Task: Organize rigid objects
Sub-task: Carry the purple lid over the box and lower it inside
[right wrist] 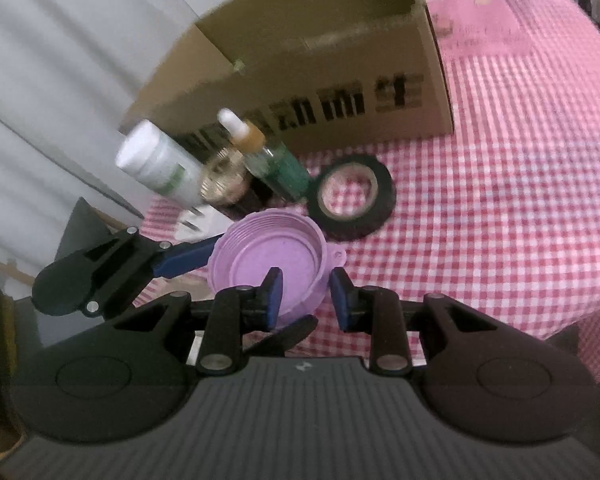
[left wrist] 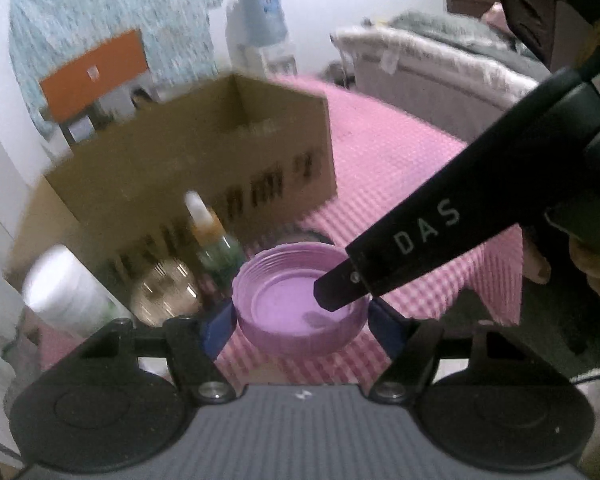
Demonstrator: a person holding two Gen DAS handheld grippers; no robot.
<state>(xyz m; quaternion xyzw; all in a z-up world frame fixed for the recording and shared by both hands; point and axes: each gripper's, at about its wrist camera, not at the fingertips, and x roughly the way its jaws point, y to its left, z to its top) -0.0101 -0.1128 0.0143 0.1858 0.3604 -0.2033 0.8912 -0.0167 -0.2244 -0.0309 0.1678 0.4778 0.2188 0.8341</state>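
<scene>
Both jaws astride purple lid (left wrist: 302,312) rim

From my right wrist camera, the lid (right wrist: 268,268) lies on the tablecloth (right wrist: 500,208) nearest me. Just behind it lies the tape roll (right wrist: 352,196), with the dropper bottle (right wrist: 268,156) and pill bottle (right wrist: 160,164) to its left. The cardboard box (right wrist: 320,64) stands behind them all.
</scene>
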